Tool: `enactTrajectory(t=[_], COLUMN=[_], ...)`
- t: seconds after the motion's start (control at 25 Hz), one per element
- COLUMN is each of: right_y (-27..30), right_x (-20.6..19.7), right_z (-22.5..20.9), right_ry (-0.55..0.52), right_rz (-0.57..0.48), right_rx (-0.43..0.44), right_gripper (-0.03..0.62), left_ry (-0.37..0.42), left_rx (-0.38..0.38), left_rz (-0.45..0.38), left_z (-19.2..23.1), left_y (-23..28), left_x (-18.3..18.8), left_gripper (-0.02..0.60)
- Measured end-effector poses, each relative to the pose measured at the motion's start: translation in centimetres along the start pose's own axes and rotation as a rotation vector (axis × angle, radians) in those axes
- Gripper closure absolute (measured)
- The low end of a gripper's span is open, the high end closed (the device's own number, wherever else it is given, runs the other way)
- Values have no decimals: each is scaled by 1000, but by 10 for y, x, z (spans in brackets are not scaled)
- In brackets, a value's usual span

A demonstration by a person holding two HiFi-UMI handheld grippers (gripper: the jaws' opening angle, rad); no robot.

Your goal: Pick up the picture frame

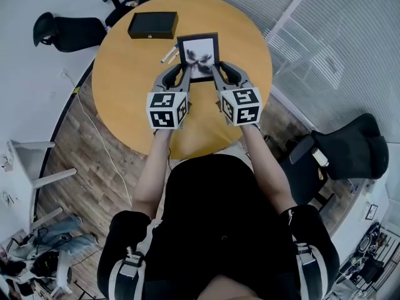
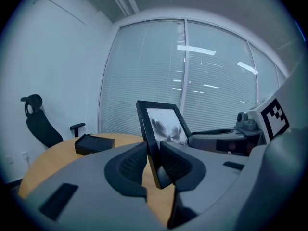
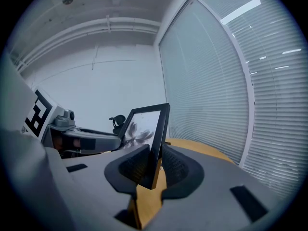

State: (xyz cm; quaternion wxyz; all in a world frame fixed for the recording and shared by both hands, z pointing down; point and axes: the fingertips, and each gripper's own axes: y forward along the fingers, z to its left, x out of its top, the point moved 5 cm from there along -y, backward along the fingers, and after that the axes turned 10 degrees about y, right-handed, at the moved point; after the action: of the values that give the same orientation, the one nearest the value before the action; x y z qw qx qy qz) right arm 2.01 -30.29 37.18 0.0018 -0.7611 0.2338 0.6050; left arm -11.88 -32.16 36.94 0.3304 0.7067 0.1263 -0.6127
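The black picture frame (image 1: 199, 56) with a grey flower print hangs in the air above the round wooden table (image 1: 131, 74), held by both sides. My left gripper (image 1: 183, 72) is shut on the frame's left edge (image 2: 150, 143). Its two ribbed pads press on that edge. My right gripper (image 1: 217, 71) is shut on the right edge (image 3: 158, 143) in the same way. In the left gripper view the frame (image 2: 163, 124) stands upright with its print facing the right gripper's body. The lower corners sit between the jaws, clear of the tabletop.
A black box (image 1: 153, 25) lies at the table's far left, also seen in the left gripper view (image 2: 94, 144). A small pale object (image 1: 169, 55) rests near the frame. Black office chairs (image 1: 69, 29) stand behind and at the right (image 1: 350, 145). Blinds cover glass walls (image 2: 192, 81).
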Motion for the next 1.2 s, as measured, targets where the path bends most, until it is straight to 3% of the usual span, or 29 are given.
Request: enactTrajectory(t=[0.48,1.2], right_y=[-15,-11], right_x=[54,61], right_z=[16,12], right_ry=[-11,-13], right_rz=[-133,-151], right_rx=[36,11], right_gripper=[499,505], left_ry=[65,65], left_rx=[31,13], left_rz=[-126,-130], left_z=[5,8], left_y=[-20,-11], left_x=[59,64], left_gripper=[485,485])
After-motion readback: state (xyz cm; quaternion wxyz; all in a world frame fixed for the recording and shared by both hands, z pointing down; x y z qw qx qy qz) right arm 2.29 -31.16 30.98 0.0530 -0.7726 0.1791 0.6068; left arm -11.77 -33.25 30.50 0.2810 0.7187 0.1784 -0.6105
